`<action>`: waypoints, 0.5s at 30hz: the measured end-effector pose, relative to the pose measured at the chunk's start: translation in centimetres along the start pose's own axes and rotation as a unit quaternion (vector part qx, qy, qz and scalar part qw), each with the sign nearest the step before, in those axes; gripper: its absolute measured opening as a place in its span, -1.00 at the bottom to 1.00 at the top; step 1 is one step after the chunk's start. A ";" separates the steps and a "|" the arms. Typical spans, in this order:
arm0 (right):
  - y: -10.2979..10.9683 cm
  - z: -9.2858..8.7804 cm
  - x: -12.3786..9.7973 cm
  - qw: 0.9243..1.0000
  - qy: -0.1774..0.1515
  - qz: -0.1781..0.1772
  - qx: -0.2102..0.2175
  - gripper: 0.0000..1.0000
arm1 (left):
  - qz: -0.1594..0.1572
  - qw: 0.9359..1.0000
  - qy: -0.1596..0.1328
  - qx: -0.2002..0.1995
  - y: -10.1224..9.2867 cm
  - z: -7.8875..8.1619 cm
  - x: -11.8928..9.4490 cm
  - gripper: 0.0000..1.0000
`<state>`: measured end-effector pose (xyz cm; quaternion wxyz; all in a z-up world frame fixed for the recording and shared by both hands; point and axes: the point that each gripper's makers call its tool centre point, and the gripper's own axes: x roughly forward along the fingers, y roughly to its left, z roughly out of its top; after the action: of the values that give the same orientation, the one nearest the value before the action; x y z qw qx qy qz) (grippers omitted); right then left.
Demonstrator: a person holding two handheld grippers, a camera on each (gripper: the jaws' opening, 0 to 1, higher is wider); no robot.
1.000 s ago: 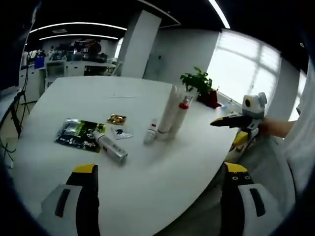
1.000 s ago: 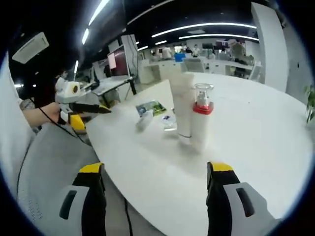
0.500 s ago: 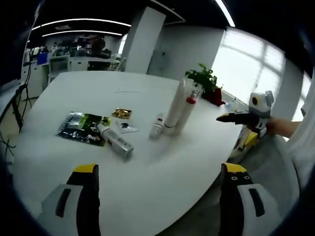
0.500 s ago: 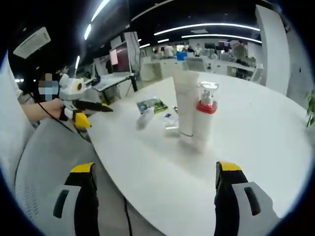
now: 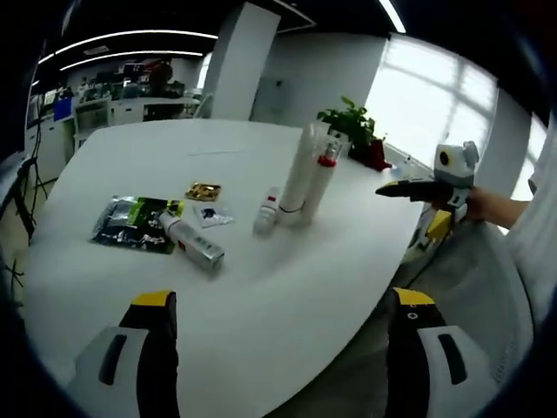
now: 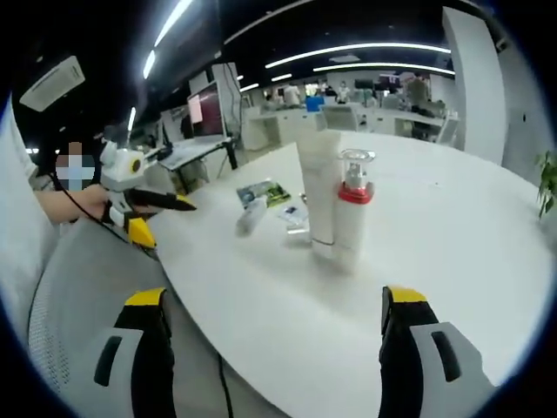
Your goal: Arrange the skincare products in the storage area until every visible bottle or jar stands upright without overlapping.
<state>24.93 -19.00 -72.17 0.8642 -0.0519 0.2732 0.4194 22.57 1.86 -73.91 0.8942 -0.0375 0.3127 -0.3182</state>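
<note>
Four skincare items are seen on the white table [image 5: 287, 313], grouped near its middle. Largest is the tall white tube [image 6: 318, 187], standing upright on its cap; it is judged light and soft-walled, so it is best gripped low, near the stiff cap end. Touching or just beside it stands the pump bottle [image 6: 352, 213] with a red collar and clear top, judged stiffer and heavier, best taken around the body, not the pump. The bottle lying on its side [image 5: 193, 247] rests beside the dark green packet [image 5: 130, 228]; its round, smooth wall is judged slippery, so a grip across the middle is advised before it is stood up. A small white bottle [image 5: 266, 212] with a red band stands near the tube, judged light and easily tipped.

The left gripper [image 5: 277, 361] and the right gripper [image 6: 274, 357] are both held wide apart and empty, short of the table edge.

Labels are too small to read, and a gold packet [image 5: 203, 191] and a small sachet are hard to identify.
</note>
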 end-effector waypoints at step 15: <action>-0.9 -0.2 -0.1 1.000 -0.001 -0.010 0.021 0.95 | -0.009 1.000 0.003 0.028 0.3 3.5 3.8 0.66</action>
<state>25.42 -19.74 -72.40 0.8696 -0.0360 0.2801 0.4050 27.08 -0.63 -73.19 0.8910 -0.0144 0.3065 -0.3346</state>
